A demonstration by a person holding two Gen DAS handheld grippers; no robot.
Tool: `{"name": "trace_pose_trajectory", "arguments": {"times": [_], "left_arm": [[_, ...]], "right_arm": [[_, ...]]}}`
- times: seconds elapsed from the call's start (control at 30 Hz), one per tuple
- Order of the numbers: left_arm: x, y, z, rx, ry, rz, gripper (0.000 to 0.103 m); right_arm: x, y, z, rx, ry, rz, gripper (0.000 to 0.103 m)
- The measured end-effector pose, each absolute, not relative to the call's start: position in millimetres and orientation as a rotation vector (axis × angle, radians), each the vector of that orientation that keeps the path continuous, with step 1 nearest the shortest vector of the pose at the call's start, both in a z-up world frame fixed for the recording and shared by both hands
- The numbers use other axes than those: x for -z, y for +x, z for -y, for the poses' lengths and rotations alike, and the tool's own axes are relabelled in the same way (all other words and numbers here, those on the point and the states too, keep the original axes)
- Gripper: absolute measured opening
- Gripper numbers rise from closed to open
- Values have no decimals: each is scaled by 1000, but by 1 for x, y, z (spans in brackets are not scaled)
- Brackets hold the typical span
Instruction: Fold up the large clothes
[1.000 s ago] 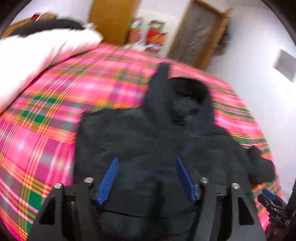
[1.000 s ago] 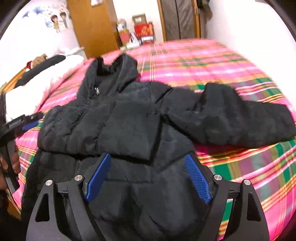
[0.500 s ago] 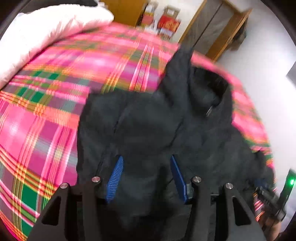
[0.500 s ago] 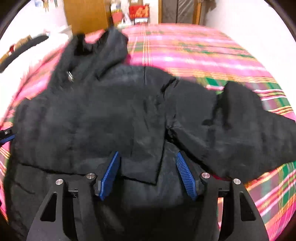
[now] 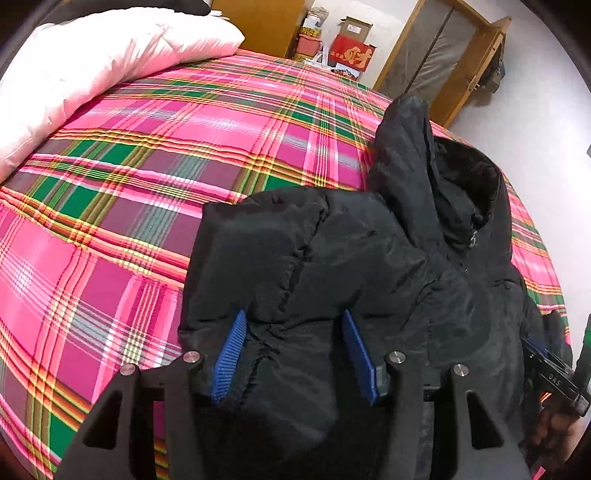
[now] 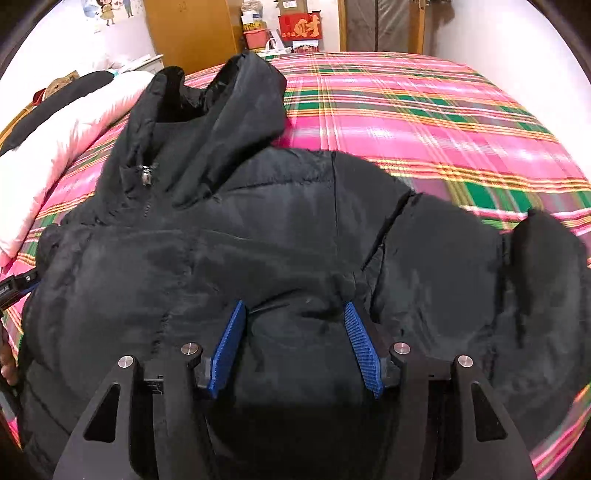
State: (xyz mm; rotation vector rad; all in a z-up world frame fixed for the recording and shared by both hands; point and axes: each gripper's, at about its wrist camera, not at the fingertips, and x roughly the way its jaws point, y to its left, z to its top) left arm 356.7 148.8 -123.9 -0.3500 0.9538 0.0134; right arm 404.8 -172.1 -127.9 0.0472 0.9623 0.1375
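A black hooded puffer jacket [image 5: 369, 266] lies front up on the bed, its left sleeve folded across the chest. My left gripper [image 5: 293, 325] is open, fingers down on the folded sleeve near the jacket's left side. In the right wrist view the jacket [image 6: 258, 240] fills the middle, hood [image 6: 221, 110] at the far end, and its right sleeve [image 6: 480, 295] lies out to the right. My right gripper [image 6: 293, 314] is open, low over a raised fold of fabric at the chest. The right gripper's body also shows at the left wrist view's right edge [image 5: 554, 376].
A pink, green and yellow plaid bedspread [image 5: 147, 184] covers the bed. A white duvet [image 5: 92, 62] lies at the head end. A wooden wardrobe [image 6: 192, 33], red boxes [image 6: 299, 26] and a door stand beyond the bed. A white wall is on the right.
Both grippers have moved forward and down onto the jacket and their jaws have narrowed somewhat. The jacket has barely shifted.
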Motion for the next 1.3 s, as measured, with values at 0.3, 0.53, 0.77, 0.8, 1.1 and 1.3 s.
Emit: {"name": "trace_pose_trajectory", "arguments": {"times": [0.3, 0.53, 0.77, 0.8, 1.1, 1.3], "left_arm": [[125, 357, -146, -16, -327, -937, 58], [78, 325, -115, 8, -280, -899, 56], [44, 268, -55, 108, -195, -843, 57], [43, 263, -47, 116, -175, -843, 57], [53, 255, -6, 186, -111, -863, 56], [55, 273, 9, 190, -27, -838, 57]], "right_arm": [[131, 413, 172, -135, 35, -1002, 59], [77, 358, 194, -92, 51, -936, 60], [58, 281, 248, -70, 170, -910, 60], [56, 270, 259, -61, 190, -905, 60], [73, 246, 353, 87, 355, -933, 61], [93, 259, 412, 192, 509, -903, 66]]}}
